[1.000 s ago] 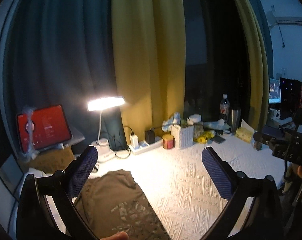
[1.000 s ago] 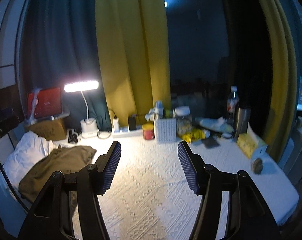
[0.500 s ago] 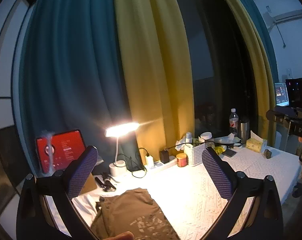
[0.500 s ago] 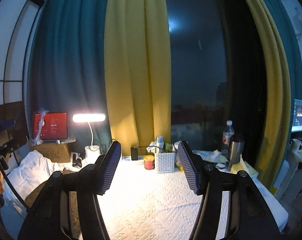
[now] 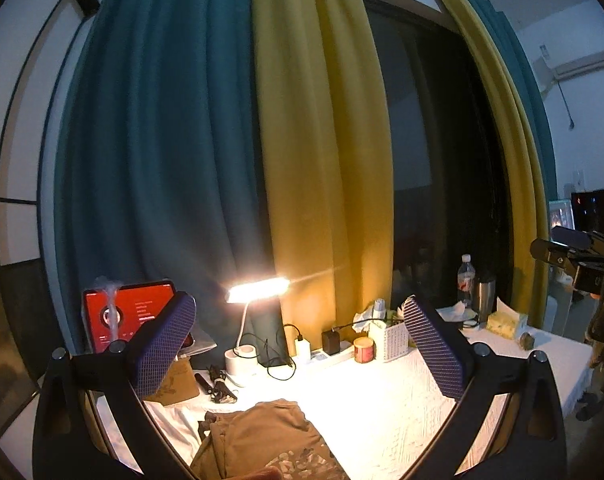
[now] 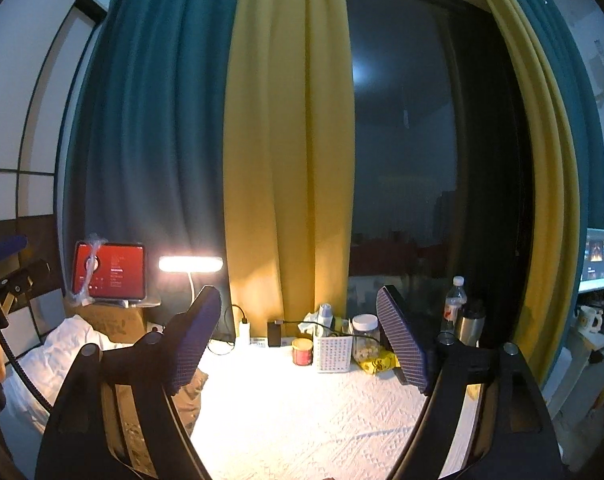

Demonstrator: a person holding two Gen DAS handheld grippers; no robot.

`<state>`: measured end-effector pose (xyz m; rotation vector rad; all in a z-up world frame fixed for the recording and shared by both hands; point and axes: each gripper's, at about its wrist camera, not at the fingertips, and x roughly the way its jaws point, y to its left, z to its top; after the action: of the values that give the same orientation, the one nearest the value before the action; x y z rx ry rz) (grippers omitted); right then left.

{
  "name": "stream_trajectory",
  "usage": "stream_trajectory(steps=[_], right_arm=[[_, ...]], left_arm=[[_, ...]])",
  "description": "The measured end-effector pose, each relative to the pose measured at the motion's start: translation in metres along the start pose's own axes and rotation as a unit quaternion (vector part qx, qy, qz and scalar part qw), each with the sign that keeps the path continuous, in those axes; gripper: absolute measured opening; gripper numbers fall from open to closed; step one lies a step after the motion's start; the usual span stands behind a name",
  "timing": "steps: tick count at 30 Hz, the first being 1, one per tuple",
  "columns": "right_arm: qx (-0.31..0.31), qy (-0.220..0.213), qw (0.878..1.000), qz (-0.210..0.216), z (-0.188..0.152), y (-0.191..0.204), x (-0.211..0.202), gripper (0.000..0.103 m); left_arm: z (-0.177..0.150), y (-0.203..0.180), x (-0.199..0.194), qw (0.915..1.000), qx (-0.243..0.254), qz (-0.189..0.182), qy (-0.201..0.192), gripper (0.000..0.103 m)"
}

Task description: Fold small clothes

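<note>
Both grippers are held up over the white textured tabletop (image 6: 302,412) with fingers spread wide and released, gripping and touching nothing: the left gripper (image 5: 298,344) has its blue pads at 9 and 3 o'clock of its view, the right gripper (image 6: 300,336) likewise. The olive-brown garment (image 5: 262,440), the thing to be folded, lies crumpled on the tabletop at 6 o'clock in the left view, below and between the left fingers (image 5: 162,344), apart from them. Compared with a second ago both cameras have tilted upward, so the teal and yellow curtains (image 6: 230,120) fill more of each view and the garment sits lower. The right view shows only a sliver of the garment at 7 o'clock behind its left finger, plus white bedding (image 6: 58,356); the left view alone shows the garment's printed front. The lit desk lamp (image 5: 258,290) and red tablet (image 5: 128,316) appear in both.
</note>
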<state>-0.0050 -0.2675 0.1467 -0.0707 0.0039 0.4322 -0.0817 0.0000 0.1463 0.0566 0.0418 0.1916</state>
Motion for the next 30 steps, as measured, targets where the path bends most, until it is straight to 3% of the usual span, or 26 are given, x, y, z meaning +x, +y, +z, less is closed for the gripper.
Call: stream_trajectory(steps=[6, 10, 16, 30], right_arm=[[0.006, -0.012, 1.0, 0.006, 0.012, 0.006, -0.011, 0.083], [0.0, -0.026, 0.999, -0.032, 0.016, 0.013, -0.018, 0.083], [0.013, -0.036, 0.999, -0.029, 0.022, 0.017, -0.02, 0.083], [0.007, 0.006, 1.0, -0.016, 0.013, 0.03, 0.004, 0.083]], left_arm=[[0.006, 0.01, -0.007, 0.9998, -0.012, -0.001, -0.017, 0.103], [0.009, 0.018, -0.01, 0.9995, -0.021, 0.01, -0.024, 0.103], [0.009, 0.03, -0.013, 0.999, -0.028, 0.021, -0.026, 0.103], [-0.003, 0.039, 0.001, 0.9989, -0.042, 0.018, 0.014, 0.103]])
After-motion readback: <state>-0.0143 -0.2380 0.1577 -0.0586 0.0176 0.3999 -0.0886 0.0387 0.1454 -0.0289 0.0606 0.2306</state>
